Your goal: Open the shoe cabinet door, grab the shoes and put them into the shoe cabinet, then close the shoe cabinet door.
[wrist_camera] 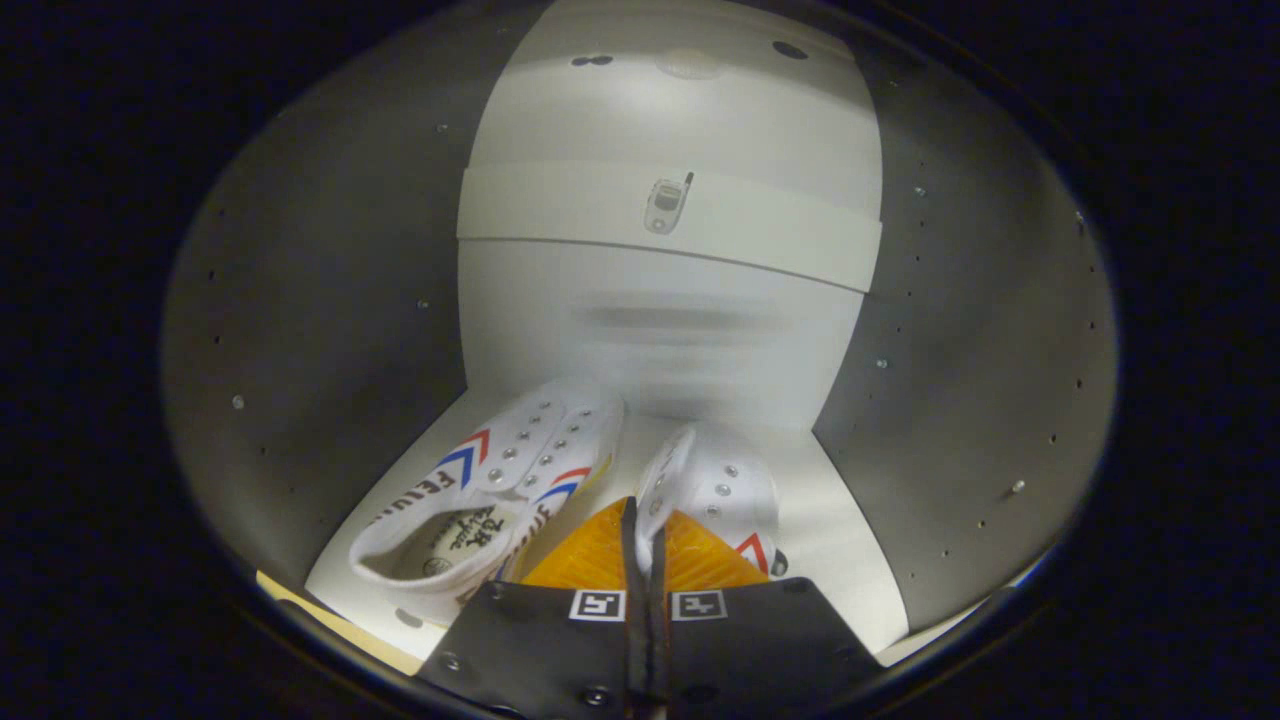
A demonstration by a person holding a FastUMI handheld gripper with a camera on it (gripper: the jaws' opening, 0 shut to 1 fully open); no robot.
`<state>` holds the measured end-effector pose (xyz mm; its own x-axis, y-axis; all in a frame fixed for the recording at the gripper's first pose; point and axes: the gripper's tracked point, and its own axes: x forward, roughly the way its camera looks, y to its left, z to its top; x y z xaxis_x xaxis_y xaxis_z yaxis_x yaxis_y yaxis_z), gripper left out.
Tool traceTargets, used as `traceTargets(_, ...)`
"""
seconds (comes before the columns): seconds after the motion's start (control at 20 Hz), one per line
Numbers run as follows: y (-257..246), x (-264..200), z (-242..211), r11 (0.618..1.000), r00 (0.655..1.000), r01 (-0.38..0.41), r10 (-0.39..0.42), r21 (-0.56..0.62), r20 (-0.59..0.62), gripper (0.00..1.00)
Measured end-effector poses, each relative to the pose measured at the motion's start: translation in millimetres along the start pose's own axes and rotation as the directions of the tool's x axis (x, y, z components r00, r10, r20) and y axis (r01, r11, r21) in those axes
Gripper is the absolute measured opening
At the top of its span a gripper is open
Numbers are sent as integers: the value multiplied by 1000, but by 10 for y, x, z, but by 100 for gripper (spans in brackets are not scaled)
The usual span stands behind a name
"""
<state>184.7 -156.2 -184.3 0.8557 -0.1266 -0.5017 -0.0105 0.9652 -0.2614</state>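
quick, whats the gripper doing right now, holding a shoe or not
Gripper: fingers nearly together inside the shoe cabinet, pinching the edge of the right white shoe; the left white shoe lies beside it on the shelf.

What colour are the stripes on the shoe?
Red and blue, on the left shoe, in the gripper view.

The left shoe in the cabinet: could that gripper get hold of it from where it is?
Probably not yet: the gripper has its fingers closed on the right shoe's edge. The left shoe lies uncovered beside them, so it looks reachable once freed.
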Motion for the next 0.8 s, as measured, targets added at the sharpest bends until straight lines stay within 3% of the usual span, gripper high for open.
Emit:
traceTargets(0.45,-103,219,62,999,1000,13,-13,32,-1,3)
traceTargets(0.7,-88,81,-20,998,999,49,-49,35,-17,29)
traceTargets(0.8,-91,-39,-32,997,999,54,-54,60,-5,29)
